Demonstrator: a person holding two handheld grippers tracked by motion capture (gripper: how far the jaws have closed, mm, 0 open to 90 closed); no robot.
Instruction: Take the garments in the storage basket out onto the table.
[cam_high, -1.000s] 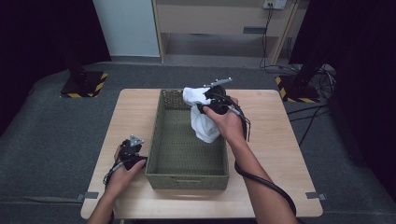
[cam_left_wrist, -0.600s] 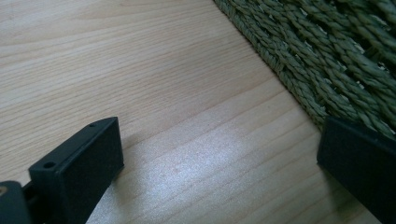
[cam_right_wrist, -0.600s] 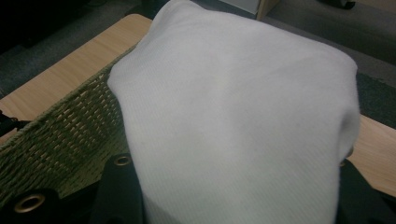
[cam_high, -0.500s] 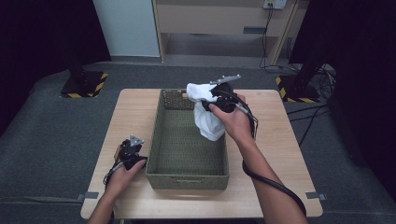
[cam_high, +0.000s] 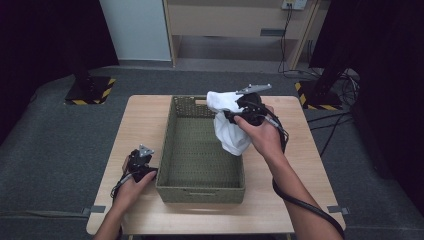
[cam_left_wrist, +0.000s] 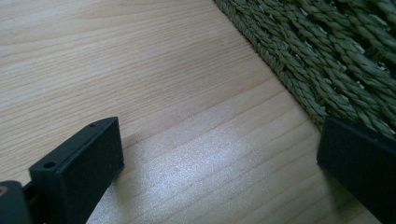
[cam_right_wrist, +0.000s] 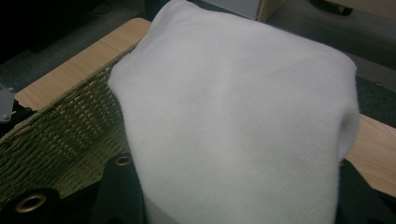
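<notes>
Toward the near left corner of the light wooden table (cam_high: 145, 117), the person's left hand (cam_high: 131, 186) rests on the wood with the black left gripper (cam_high: 140, 161) lying low, just beside the left wall of the green woven rectangular basket (cam_high: 167, 150). In the left gripper view its 2 black jaws are spread wide over bare wood grain, nothing between them, and the basket's braided wall (cam_left_wrist: 327, 60) runs past the jaw on that view's right, very close to it, though whether they touch is unclear.

The basket sits in the middle of the table, its long sides running from the near edge to the far edge.

Over the basket's far right corner, the right hand (cam_high: 262, 135) is raised with the forearm reaching in from the near right edge. The black right gripper (cam_high: 240, 110) is clamped on a crumpled white knit cloth (cam_high: 230, 131), which hangs down from the jaws into the basket's right side, above its floor. In the right gripper view the cloth (cam_right_wrist: 233, 121) bulges up between the 2 jaws, with the basket's far wall (cam_right_wrist: 60, 135) beyond it on that view's left.
</notes>
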